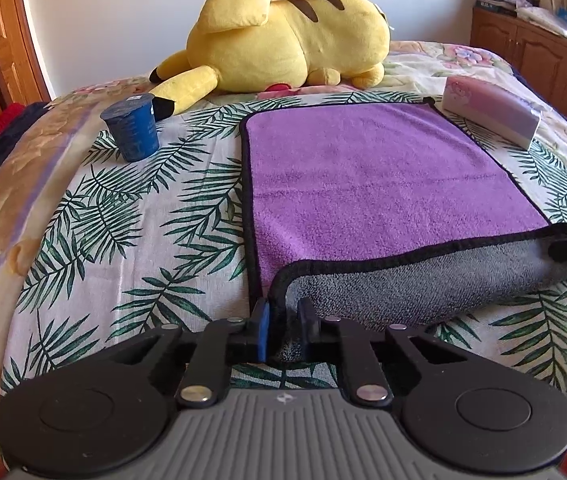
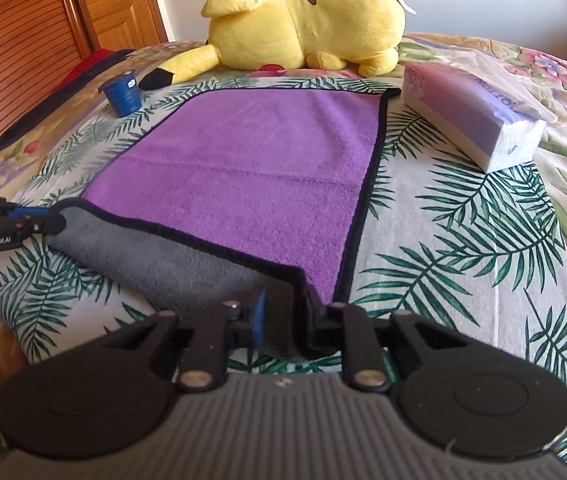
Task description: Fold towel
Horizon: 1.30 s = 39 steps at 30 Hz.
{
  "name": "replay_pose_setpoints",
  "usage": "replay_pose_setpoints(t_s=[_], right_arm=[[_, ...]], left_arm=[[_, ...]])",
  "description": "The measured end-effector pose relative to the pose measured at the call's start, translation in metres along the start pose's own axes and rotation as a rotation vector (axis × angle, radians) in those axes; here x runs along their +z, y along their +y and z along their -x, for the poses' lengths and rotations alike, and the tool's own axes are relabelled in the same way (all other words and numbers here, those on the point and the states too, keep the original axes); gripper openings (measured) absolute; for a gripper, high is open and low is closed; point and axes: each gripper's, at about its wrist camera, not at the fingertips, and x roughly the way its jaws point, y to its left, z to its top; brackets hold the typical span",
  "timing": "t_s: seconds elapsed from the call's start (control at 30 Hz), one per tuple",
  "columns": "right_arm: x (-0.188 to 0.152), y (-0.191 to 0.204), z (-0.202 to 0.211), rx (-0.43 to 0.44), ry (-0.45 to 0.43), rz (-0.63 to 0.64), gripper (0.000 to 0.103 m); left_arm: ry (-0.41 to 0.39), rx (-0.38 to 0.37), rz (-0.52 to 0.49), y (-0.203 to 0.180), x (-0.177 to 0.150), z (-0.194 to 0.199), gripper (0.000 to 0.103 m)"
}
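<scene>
Between the left gripper's fingers sits the near left corner of the towel, pinched and lifted so its grey underside shows. The right gripper is likewise clamped on the near right corner, raised off the sheet. Each gripper appears at the edge of the other's view, holding its end of the rolled-back near hem. Beyond the hem the towel lies flat, purple side up with a black border, on the palm-leaf sheet over the bed. A blue cup stands left of the towel, apart from it. A tissue pack lies just beside the far right corner. A yellow plush lies behind the towel.
</scene>
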Motion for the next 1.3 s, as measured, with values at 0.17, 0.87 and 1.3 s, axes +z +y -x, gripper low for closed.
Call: replay_pose_setpoints(t_s=[0.17, 0.87, 1.3], right_arm=[[0.000, 0.003, 0.000, 0.001, -0.002, 0.019, 0.008], [0.008, -0.003, 0.015, -0.002, -0.118, -0.002, 0.004], [0.019, -0.005, 0.020, -0.001, -0.182, 0.029, 0.004]], left_arm=[[-0.009, -0.012, 0.004, 0.000, 0.000, 0.002, 0.000], [-0.154, -0.037, 0.016, -0.003, 0.016, 0.035, 0.000], [-0.197, -0.049, 0.025, -0.002, 0.025, 0.039, 0.000]])
